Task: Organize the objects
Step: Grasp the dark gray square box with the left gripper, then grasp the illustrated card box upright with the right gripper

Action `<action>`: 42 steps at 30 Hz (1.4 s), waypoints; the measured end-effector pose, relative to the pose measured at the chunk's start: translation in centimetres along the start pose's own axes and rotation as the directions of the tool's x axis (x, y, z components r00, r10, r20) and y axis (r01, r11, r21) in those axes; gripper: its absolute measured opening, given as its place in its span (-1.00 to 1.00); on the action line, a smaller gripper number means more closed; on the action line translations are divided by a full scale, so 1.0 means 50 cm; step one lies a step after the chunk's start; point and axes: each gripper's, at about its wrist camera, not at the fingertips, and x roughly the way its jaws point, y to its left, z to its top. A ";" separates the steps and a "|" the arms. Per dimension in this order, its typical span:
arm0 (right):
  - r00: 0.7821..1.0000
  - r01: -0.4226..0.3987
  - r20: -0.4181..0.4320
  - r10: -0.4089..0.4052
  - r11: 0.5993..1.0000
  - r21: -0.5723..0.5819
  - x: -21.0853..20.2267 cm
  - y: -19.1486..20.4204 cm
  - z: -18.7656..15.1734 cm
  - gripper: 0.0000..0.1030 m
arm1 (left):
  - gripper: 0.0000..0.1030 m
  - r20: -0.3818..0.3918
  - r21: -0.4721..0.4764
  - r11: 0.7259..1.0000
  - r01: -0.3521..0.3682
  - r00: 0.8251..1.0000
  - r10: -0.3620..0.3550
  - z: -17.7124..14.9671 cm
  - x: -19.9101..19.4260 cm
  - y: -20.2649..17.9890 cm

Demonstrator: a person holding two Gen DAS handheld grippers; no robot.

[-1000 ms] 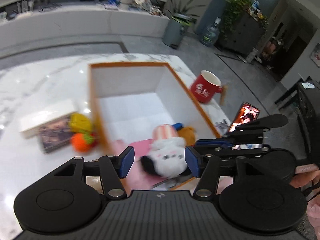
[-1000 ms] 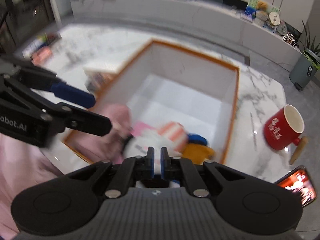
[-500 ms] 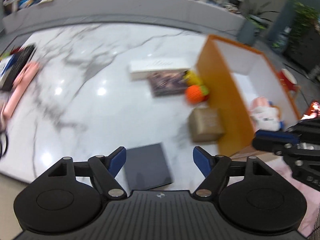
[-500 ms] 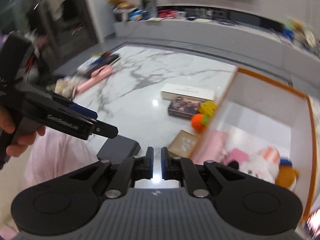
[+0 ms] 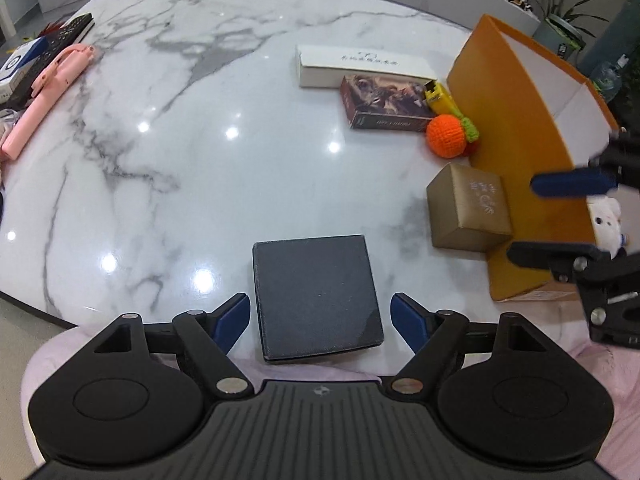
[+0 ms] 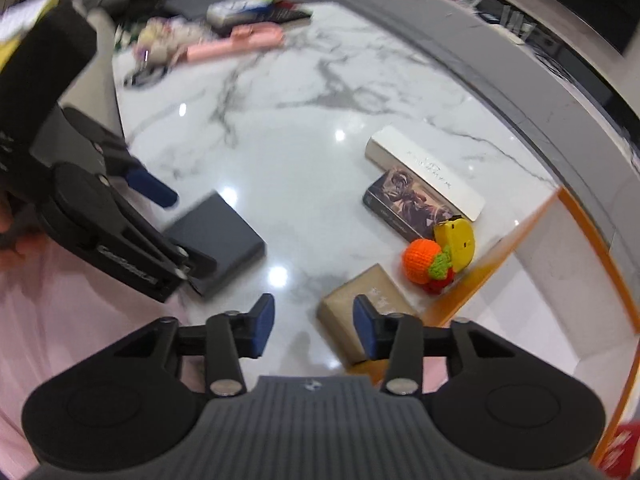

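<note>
- Dark grey square box (image 5: pixel 316 295): flat, matte, lying at marble table (image 5: pixel 200 140) edge.
- Left gripper (image 5: pixel 320 316): jaws apart, straddling box.
- Right gripper (image 6: pixel 314 330): jaws apart, empty.

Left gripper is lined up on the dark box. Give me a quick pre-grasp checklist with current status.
1. Left gripper open: ok.
2. Dark box between its fingers: ok; they flank its near end, not touching.
3. Box top free of clutter: ok.
4. Right gripper open, out of the way: ok; it hovers near the tan box.
5. Room in the orange bin: cannot tell; only a plush shows inside.
</note>
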 end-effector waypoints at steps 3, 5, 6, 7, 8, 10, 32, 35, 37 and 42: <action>0.998 0.009 -0.062 -0.016 0.995 -0.098 0.025 -0.010 0.018 0.01 | 0.82 -0.009 -0.008 1.000 -0.016 1.000 0.016 0.005 0.012 0.001; 0.995 0.004 -0.094 -0.016 0.992 -0.128 0.040 -0.022 0.032 0.02 | 0.82 -0.015 -0.008 1.000 -0.026 1.000 0.026 0.009 0.018 -0.001; 0.994 0.000 -0.104 -0.014 0.991 -0.132 0.047 -0.030 0.039 0.04 | 0.82 -0.019 -0.008 1.000 -0.027 0.999 0.027 0.011 0.023 -0.001; 0.993 -0.001 -0.114 -0.014 0.991 -0.133 0.054 -0.036 0.047 0.06 | 0.82 -0.027 -0.009 1.000 -0.024 0.999 0.024 0.013 0.027 -0.001; 0.993 -0.002 -0.119 -0.015 0.991 -0.135 0.062 -0.043 0.054 0.06 | 0.82 -0.036 -0.009 1.000 -0.020 0.999 0.020 0.015 0.033 -0.001; 0.991 -0.011 -0.131 -0.009 0.989 -0.147 0.076 -0.054 0.069 0.07 | 0.79 -0.053 -0.007 1.000 -0.011 0.999 0.011 0.017 0.043 0.000; 0.956 -0.109 -0.293 -0.008 0.917 -0.383 0.288 -0.147 0.222 0.09 | 0.70 0.059 0.009 0.999 0.042 0.997 -0.043 0.156 0.060 0.061; 0.949 -0.120 -0.314 -0.015 0.906 -0.405 0.308 -0.150 0.232 0.09 | 0.70 0.068 0.015 0.998 0.056 0.996 -0.057 0.166 0.063 0.064; 0.945 -0.128 -0.326 -0.017 0.899 -0.418 0.317 -0.149 0.236 0.09 | 0.70 0.070 0.021 0.997 0.068 0.995 -0.069 0.170 0.065 0.065; 0.940 -0.148 -0.340 -0.028 0.866 -0.478 0.331 -0.139 0.242 0.18 | 0.70 0.078 0.030 0.996 0.083 0.993 -0.085 0.176 0.066 0.071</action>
